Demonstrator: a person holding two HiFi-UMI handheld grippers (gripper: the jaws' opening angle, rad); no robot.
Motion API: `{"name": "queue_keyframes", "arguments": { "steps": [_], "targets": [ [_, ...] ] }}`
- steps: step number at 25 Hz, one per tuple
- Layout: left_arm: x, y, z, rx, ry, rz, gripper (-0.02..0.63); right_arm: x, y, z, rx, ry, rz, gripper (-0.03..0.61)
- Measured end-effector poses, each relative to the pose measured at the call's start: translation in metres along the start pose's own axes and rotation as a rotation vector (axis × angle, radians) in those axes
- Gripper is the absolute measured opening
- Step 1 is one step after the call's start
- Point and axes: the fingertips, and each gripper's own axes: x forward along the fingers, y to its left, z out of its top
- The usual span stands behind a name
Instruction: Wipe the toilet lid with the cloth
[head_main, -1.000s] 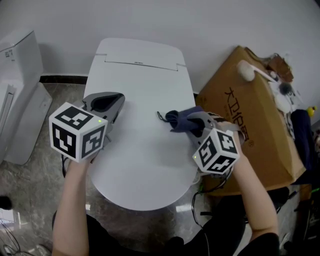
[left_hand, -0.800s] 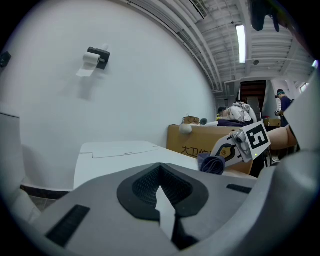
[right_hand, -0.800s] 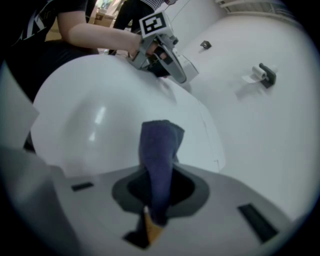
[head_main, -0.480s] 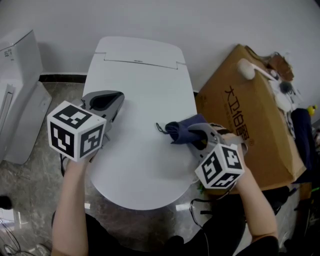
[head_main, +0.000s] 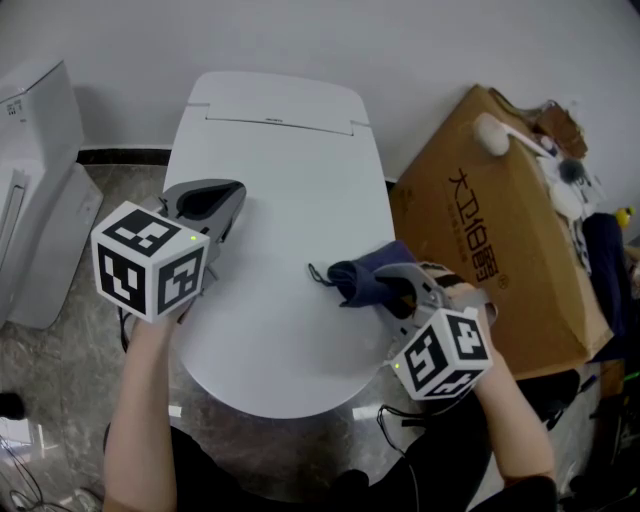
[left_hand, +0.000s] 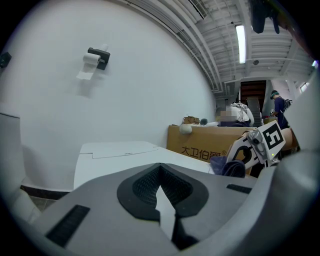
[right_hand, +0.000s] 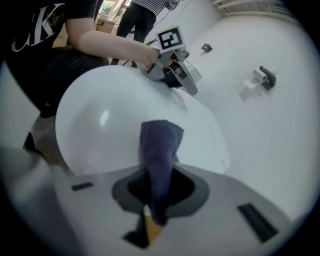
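A white wall (head_main: 420, 45) backed the toilet lid (head_main: 290, 190). At its 4 o'clock edge the right gripper (head_main: 388, 288) clamped the dark-blue cloth (head_main: 355, 275). The left gripper (head_main: 208, 203), jaws together and empty, sat at 9 o'clock. Flat, overlapping strokes would probably serve best.

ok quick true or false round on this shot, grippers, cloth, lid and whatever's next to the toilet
1. The right gripper is shut on the cloth. True.
2. The toilet lid is raised. False: it is down, and the cloth lies on its right side.
3. The left gripper holds a second cloth. False: its jaws are together with nothing between them, at the lid's left edge.
4. A cardboard box stands to the right of the toilet lid. True.
5. The cloth is white. False: it is dark blue.
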Motion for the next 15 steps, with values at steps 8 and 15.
{"name": "queue_keyframes", "arguments": {
  "steps": [8,15],
  "targets": [
    [0.000,0.000,0.000,-0.001,-0.002,0.001,0.012,-0.012,0.017,0.005,0.007,-0.013,0.012,0.066],
    [0.000,0.000,0.001,0.001,-0.005,0.001,0.012,-0.024,0.033,0.008,0.020,-0.025,0.027,0.066]
  ]
}}
